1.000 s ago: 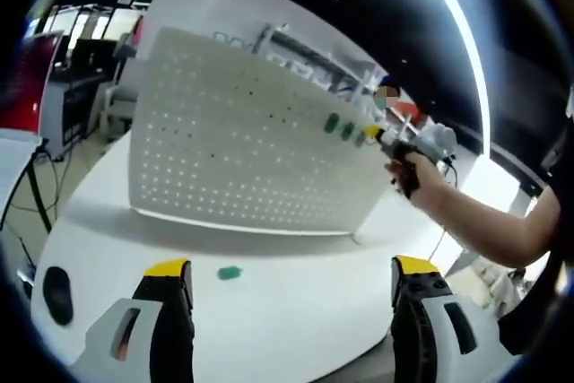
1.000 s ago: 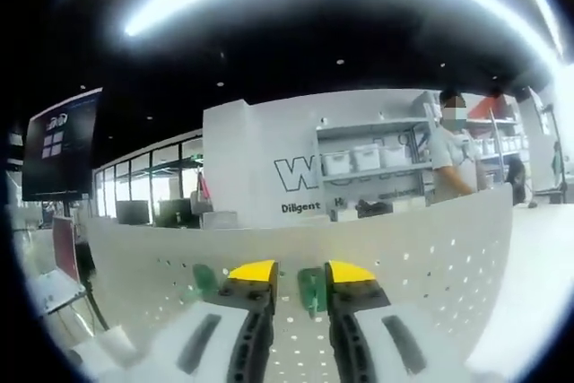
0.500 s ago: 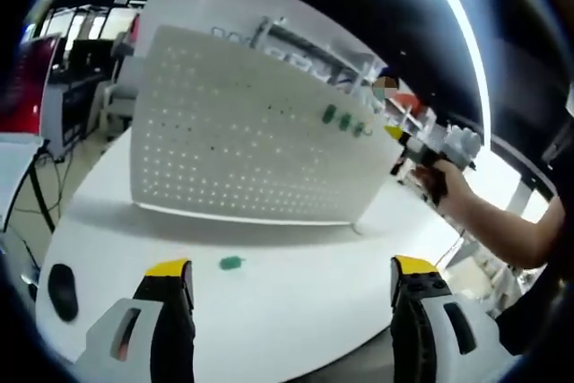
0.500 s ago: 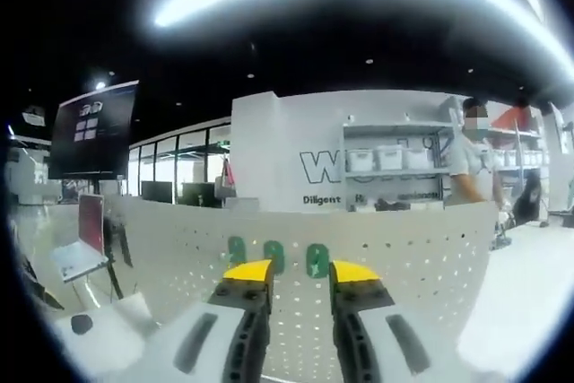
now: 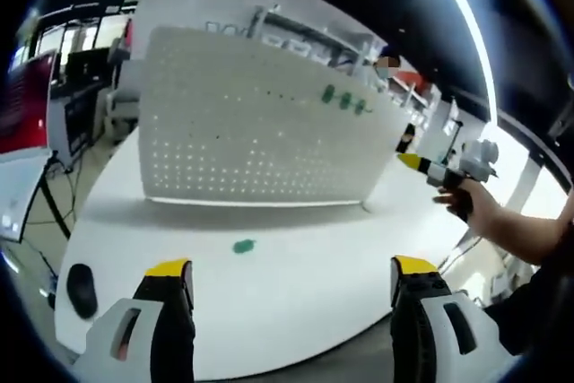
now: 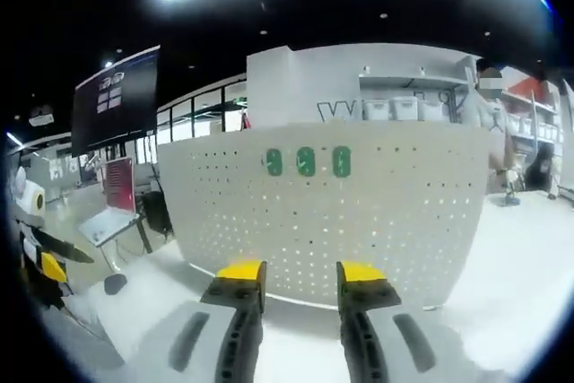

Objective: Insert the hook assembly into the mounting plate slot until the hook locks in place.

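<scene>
Left gripper view, nearest first: your left gripper [image 5: 291,298] hovers low over the front of the white bench [image 5: 296,298], its yellow-tipped fingers [image 5: 168,268] spread wide apart with nothing between them. A black mouse-like object [image 5: 82,290] lies near the bench's left edge. Further in, one loose green hook [image 5: 242,246] lies flat on the bench top, in front of the board and apart from it. Behind it the white perforated mounting plate [image 5: 260,123] stands upright on the bench. Three green hooks [image 5: 344,101] sit in a row near its upper right edge. Off to the right, your hand [image 5: 471,208] holds the right gripper [image 5: 414,162] clear of the plate's right end, not touching it.

Right gripper view: your right gripper [image 6: 293,271] points at the mounting plate [image 6: 386,213] from a short way back. Its fingers [image 6: 239,271] stand slightly apart, the gap narrow, and they hold nothing. The bench [image 6: 502,311] runs below them. The three green hooks [image 6: 306,161] sit side by side high on the plate, left of its centre line, seated against the perforated face; whether each is locked you cannot tell from here. At the far left edge the left gripper [image 6: 40,262] comes into view, yellow tip showing. Beyond the plate: a dark monitor [image 6: 117,100] overhead, shelving with white bins [image 6: 399,109], and a person [image 6: 489,127] standing at the right.
</scene>
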Action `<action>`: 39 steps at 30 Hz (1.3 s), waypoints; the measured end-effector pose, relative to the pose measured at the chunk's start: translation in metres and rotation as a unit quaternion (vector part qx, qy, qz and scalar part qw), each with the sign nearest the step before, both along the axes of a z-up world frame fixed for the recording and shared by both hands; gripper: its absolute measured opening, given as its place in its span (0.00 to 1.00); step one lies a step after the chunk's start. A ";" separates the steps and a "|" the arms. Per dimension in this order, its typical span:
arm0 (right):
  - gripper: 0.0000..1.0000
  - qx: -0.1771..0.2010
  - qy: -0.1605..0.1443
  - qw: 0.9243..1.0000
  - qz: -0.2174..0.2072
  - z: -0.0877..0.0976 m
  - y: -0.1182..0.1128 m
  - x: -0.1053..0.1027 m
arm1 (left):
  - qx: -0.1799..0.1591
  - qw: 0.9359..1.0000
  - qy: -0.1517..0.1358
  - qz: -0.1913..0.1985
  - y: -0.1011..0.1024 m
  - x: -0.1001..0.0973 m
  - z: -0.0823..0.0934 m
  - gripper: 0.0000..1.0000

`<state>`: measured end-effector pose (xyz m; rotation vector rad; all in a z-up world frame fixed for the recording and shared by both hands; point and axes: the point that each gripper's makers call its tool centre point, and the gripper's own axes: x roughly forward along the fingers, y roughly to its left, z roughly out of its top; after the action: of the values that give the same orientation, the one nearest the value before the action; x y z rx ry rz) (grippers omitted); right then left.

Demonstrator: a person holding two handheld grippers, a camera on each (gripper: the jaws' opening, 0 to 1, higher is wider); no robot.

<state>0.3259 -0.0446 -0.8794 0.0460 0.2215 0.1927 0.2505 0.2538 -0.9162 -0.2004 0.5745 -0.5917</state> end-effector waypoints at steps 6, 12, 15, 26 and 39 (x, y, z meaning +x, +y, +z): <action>0.34 0.035 0.039 0.998 0.025 -0.021 0.011 -0.022 | 0.004 1.000 0.011 -0.005 -0.001 -0.010 -0.005 0.92; 0.35 0.035 0.058 0.997 0.035 -0.034 0.020 -0.042 | 0.010 1.000 0.014 -0.009 -0.002 -0.017 -0.009 0.92; 0.36 0.042 0.075 0.995 0.040 -0.047 0.027 -0.053 | 0.012 1.000 0.018 -0.012 -0.003 -0.020 -0.012 0.93; 0.38 0.063 0.145 0.985 0.071 -0.090 0.062 -0.099 | 0.017 0.999 0.037 -0.015 -0.004 -0.032 -0.024 0.94; 0.36 0.087 0.194 0.967 0.137 -0.115 0.100 -0.120 | 0.037 0.997 0.058 -0.034 -0.011 -0.045 -0.044 0.94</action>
<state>0.2058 0.0551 -0.9945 0.2289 0.6036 0.4795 0.2051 0.2425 -0.9601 -0.1460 0.7172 -0.6253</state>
